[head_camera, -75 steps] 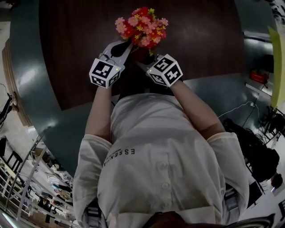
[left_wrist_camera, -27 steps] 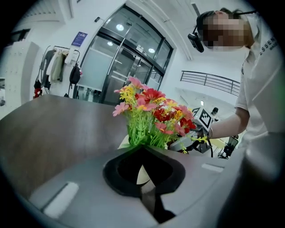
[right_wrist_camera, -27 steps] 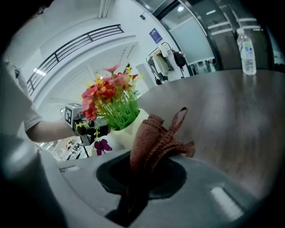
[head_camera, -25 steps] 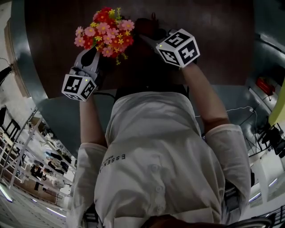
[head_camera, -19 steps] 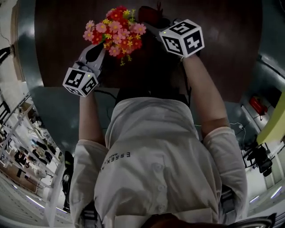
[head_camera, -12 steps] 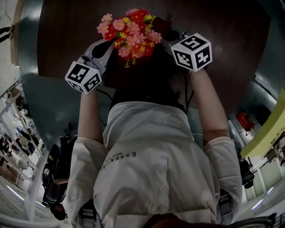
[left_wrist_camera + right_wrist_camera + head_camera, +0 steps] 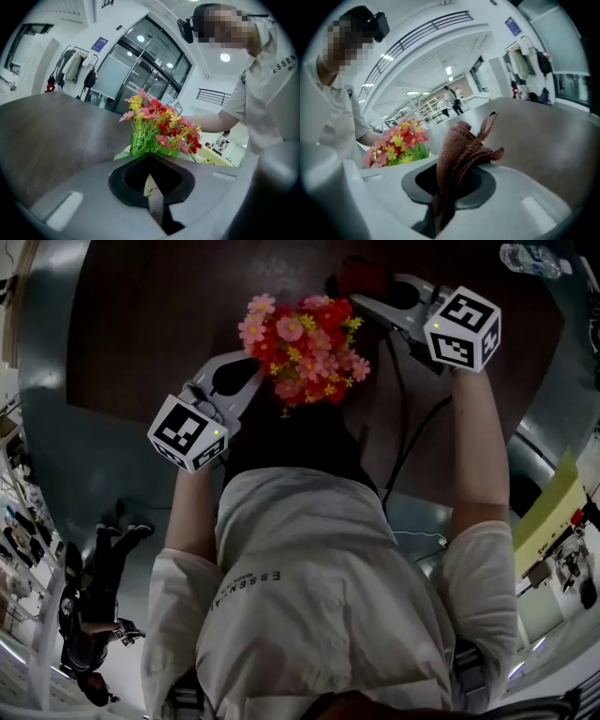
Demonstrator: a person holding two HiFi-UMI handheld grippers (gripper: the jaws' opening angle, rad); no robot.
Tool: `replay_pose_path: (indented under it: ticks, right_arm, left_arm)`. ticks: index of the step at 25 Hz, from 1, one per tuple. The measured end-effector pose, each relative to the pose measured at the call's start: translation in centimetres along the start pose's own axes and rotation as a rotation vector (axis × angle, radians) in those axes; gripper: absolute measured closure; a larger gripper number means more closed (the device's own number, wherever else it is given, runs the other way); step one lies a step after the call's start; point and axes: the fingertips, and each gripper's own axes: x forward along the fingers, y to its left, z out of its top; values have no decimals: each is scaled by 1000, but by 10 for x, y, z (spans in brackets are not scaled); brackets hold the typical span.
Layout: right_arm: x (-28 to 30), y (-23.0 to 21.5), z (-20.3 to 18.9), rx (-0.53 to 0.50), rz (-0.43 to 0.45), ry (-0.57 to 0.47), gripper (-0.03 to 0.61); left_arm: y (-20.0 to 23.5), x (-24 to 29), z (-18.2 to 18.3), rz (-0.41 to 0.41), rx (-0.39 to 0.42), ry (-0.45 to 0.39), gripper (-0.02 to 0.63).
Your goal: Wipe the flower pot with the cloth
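A round, dark brown wooden table (image 7: 159,315) fills the upper half of the head view. The person in a white short-sleeved shirt (image 7: 328,606) stands at its near edge with both bare forearms stretched out over it.

A bunch of red, pink and yellow artificial flowers (image 7: 305,348) on green stems sits in the flower pot (image 7: 150,184). From above the blooms hide the pot. Only a thin pale strip of it shows in the left gripper view, at the foot of the stems. Whether the pot rests on the table cannot be told.

The left gripper (image 7: 246,376) reaches in from the lower left, its tips under the near edge of the blooms and its jaws closed tight on that pale strip.

The right arm reaches further out. The right gripper (image 7: 375,298) lies beyond and to the right of the flowers, clear of them, angled towards the upper left. Its jaws are clamped on a reddish-brown woven cloth (image 7: 464,150), which bunches upward out of them with a small loop on top.

A black cable (image 7: 412,437) trails across the table towards the person. A clear water bottle (image 7: 530,259) lies at the far right.
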Motion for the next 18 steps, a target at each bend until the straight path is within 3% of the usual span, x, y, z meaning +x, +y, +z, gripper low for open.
replay_pose_path:
  ticks: [4,8,11,15,18]
  right_arm:
    - [49,10,32,-127,301,80,529]
    - [96,20,20,-159,527,231,529]
    - [118,34,6,-196,623,362,529]
    - [126,60,6,-221,727,449,529]
    - [132,65,10,-202,738,470,529]
  left_arm:
    - [6,0,-1,-40,-86,-7,598]
    - [12,1,-2,-71,-99,5,598]
    - [10,1,-7,-74,-77,20,598]
    - [9,-5,-6,-46,-5,48,598]
    - [15,-15,-7,-23,-43,43,598]
